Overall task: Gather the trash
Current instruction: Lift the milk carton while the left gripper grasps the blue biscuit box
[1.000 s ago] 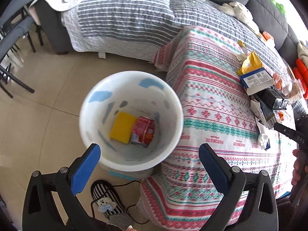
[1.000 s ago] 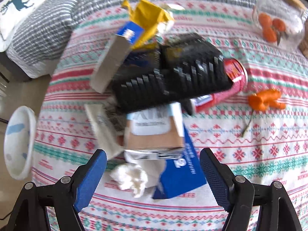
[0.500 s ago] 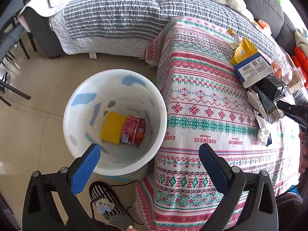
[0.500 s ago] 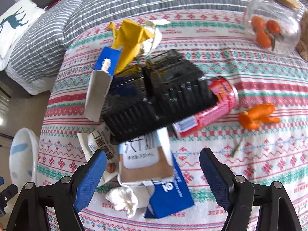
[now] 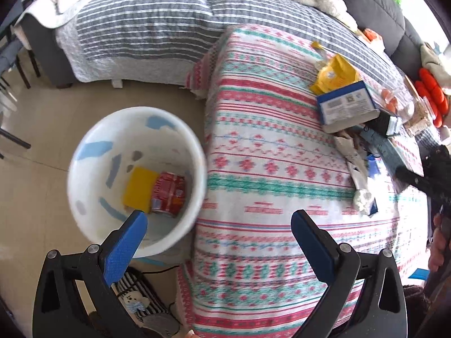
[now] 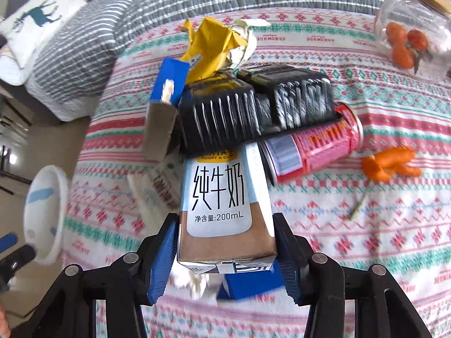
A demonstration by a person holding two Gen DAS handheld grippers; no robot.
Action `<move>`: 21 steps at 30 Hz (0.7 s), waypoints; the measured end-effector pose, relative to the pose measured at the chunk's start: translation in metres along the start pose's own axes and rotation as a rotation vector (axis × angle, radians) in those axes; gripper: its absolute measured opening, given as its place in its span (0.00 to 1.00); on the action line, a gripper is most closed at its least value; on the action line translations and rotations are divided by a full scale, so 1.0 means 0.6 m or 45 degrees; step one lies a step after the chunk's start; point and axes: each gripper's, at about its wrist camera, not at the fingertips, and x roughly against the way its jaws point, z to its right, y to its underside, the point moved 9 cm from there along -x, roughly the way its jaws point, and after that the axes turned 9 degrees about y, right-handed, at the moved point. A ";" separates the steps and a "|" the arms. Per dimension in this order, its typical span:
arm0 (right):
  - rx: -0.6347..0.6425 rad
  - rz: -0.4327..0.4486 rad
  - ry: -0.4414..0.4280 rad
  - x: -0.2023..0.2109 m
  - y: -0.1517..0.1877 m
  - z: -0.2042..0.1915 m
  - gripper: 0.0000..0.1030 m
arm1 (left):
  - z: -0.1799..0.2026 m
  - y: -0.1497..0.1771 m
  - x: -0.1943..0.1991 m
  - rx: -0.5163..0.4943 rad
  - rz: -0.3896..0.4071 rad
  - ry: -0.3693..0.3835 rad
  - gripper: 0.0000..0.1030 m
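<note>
Milk carton: top end was hidden under the black tray. Red can: part covered by that tray. Crumpled tissue and blue packet: mostly hidden behind the carton, blurred. Glass jar: cut off at the right edge.

Glossy paper milk carton, woven cloth tablecloth (matt), ribbed black plastic tray

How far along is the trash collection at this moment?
Early stage. Done: a yellow packet and a red can lie in the white bin. In hand: the right gripper is shut on a milk carton; the left gripper is open, holding nothing. Left on the table: black tray, red can on the table, blue box, yellow wrapper, tissue, orange peel.
</note>
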 end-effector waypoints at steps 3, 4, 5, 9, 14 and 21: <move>-0.003 0.005 -0.035 0.021 0.021 0.017 0.55 | 0.040 -0.005 -0.012 -0.017 -0.008 0.044 1.00; -0.007 0.011 -0.040 0.029 0.028 0.025 0.55 | 0.055 -0.008 -0.016 -0.024 -0.008 0.062 1.00; -0.011 0.018 -0.044 0.037 0.032 0.032 0.55 | 0.072 -0.013 -0.020 -0.038 -0.002 0.078 1.00; -0.054 0.058 -0.058 0.069 0.050 0.071 0.55 | 0.123 -0.040 -0.034 -0.104 0.049 0.103 1.00; -0.151 0.092 -0.030 0.088 0.064 0.137 0.55 | 0.177 -0.071 -0.065 -0.117 0.074 0.178 1.00; -0.304 0.066 0.054 0.079 0.069 0.241 0.55 | 0.223 -0.127 -0.112 -0.059 0.136 0.301 0.98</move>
